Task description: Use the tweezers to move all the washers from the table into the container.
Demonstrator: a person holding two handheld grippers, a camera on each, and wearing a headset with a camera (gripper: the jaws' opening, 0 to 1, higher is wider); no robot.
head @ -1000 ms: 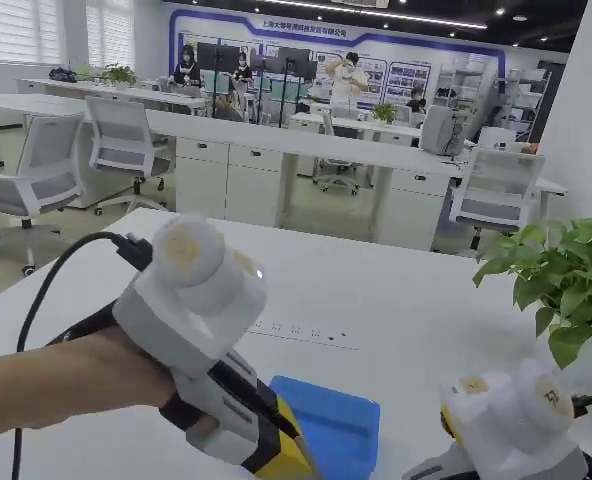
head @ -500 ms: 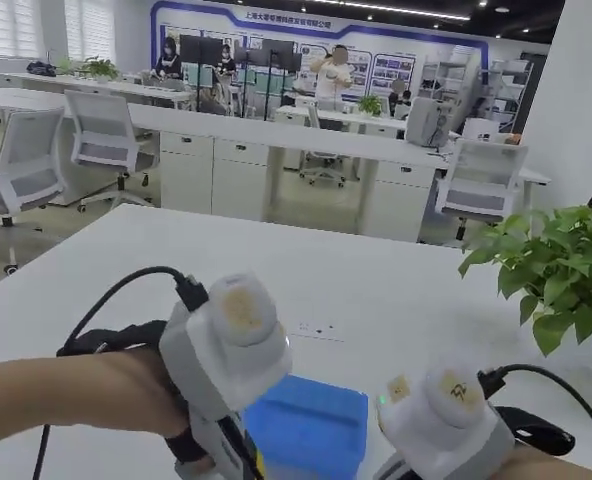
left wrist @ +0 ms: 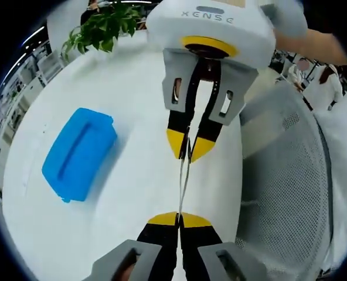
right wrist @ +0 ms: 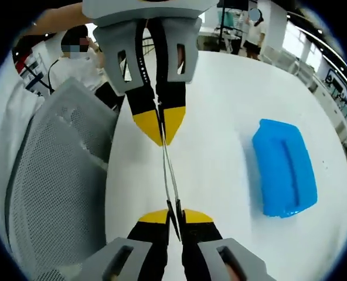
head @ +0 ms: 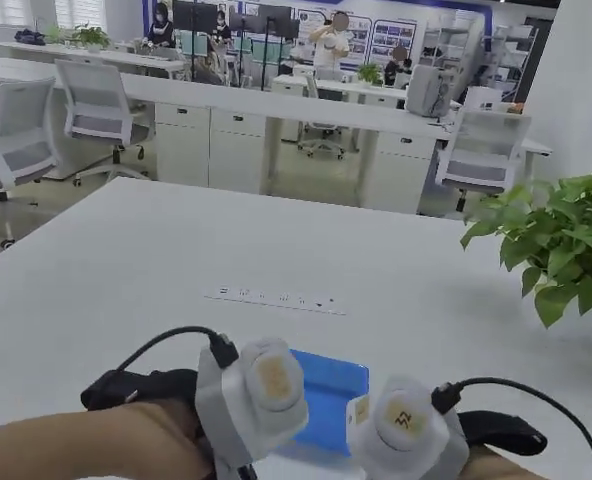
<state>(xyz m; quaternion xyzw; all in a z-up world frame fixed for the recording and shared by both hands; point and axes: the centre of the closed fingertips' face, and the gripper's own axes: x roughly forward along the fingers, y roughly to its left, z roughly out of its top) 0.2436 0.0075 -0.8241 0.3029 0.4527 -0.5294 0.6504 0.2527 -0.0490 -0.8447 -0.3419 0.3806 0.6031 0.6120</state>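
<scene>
A thin metal pair of tweezers (left wrist: 184, 181) spans the gap between my two grippers, which face each other tip to tip over the white table (head: 126, 270). My left gripper (left wrist: 179, 219) is shut on one end and my right gripper (left wrist: 190, 147) on the other. In the right gripper view the tweezers (right wrist: 167, 170) run from my right gripper (right wrist: 174, 218) up to the left gripper (right wrist: 160, 130). A blue rectangular container (head: 326, 395) lies just beyond both gripper bodies, and it also appears beside the grippers (left wrist: 80, 153) (right wrist: 283, 167).
A potted plant (head: 551, 250) stands at the table's right edge. A socket strip (head: 276, 297) is set into the tabletop farther out. A white mesh chair (right wrist: 50, 170) sits close to the table's near edge. Desks, chairs and people fill the room behind.
The head camera has tilted down. Both grippers have dropped lower in the picture and come close together, side by side in front of the blue container.
</scene>
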